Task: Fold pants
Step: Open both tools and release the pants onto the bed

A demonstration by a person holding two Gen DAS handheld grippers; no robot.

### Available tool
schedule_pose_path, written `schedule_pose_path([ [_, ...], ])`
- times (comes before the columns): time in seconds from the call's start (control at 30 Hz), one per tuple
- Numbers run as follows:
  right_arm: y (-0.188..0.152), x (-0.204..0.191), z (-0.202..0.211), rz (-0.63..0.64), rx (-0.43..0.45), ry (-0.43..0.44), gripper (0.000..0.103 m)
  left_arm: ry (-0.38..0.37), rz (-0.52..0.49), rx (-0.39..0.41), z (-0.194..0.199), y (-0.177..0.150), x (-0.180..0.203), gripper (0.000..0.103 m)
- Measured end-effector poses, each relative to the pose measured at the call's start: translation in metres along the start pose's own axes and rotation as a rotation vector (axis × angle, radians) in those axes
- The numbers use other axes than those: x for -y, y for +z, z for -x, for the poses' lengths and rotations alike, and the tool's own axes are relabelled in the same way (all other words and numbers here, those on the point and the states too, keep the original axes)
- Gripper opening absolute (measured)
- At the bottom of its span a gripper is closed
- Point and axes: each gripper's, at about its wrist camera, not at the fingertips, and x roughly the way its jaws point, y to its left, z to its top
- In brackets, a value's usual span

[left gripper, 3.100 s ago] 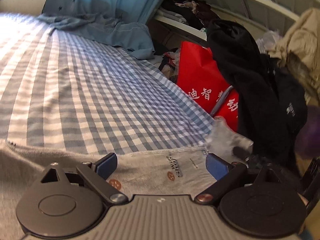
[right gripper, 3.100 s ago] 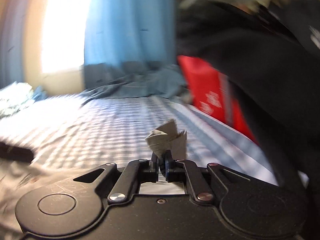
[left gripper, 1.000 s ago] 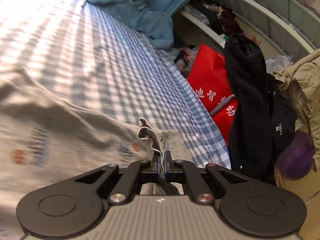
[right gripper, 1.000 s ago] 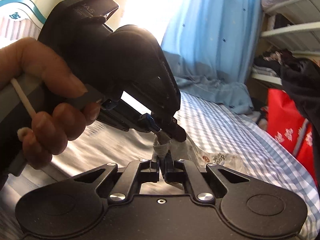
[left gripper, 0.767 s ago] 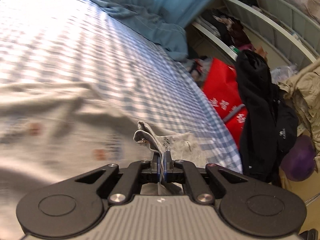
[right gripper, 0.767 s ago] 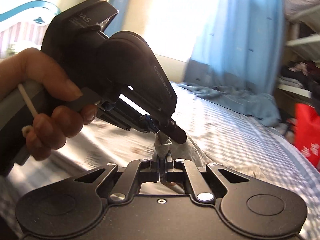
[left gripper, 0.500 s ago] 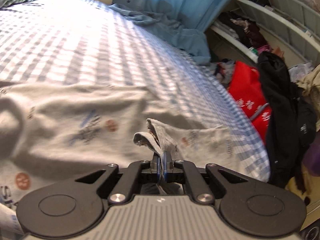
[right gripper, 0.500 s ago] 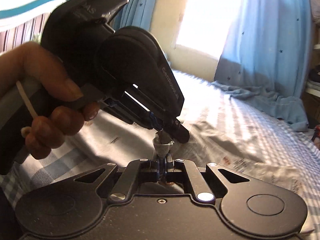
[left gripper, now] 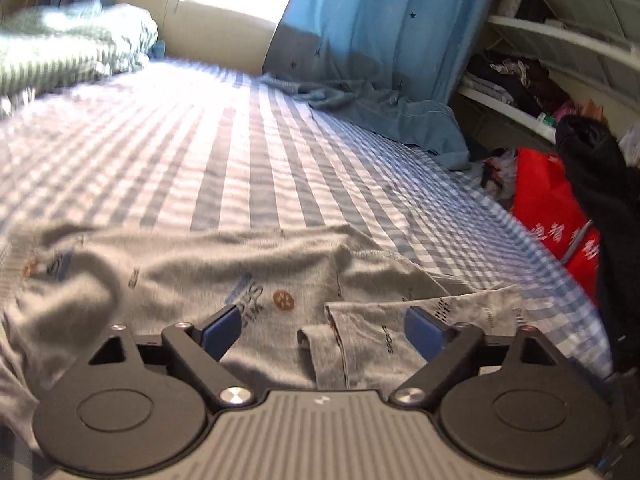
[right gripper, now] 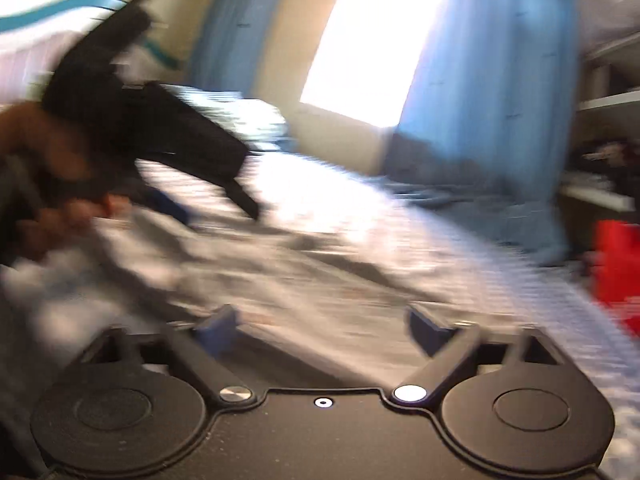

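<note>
The grey printed pants [left gripper: 224,276] lie on the blue checked bed sheet [left gripper: 240,160], folded over on themselves with a leg end [left gripper: 420,312] lying across on the right. My left gripper [left gripper: 322,330] is open and empty just above the fold. My right gripper [right gripper: 322,330] is open and empty over the pants [right gripper: 320,280]; this view is blurred by motion. The left gripper [right gripper: 216,216] also shows in the right wrist view at upper left, held in a hand.
A blue curtain [left gripper: 380,32] hangs onto the far end of the bed. A rumpled striped blanket [left gripper: 68,52] lies at the far left. A red bag [left gripper: 548,220], dark hanging clothes [left gripper: 608,208] and white shelves [left gripper: 560,40] stand beside the bed's right edge.
Both grippers were shut on the pants' edge half a second ago. Both have opened and let the fabric drop onto the bed. The right gripper is moving fast.
</note>
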Motion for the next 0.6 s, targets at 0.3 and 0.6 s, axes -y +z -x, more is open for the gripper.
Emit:
schedule_pose_path([
  [0.3,-0.009,0.108,-0.072,0.043,-0.02,-0.286,0.102,0.246,-0.144,0.068,-0.04,-0.018,0.049,0.099],
  [0.6,-0.035,0.159,-0.165,0.182,-0.208,-0.363,0.102,0.28,-0.078,-0.022,-0.054,-0.022,0.038,0.102],
])
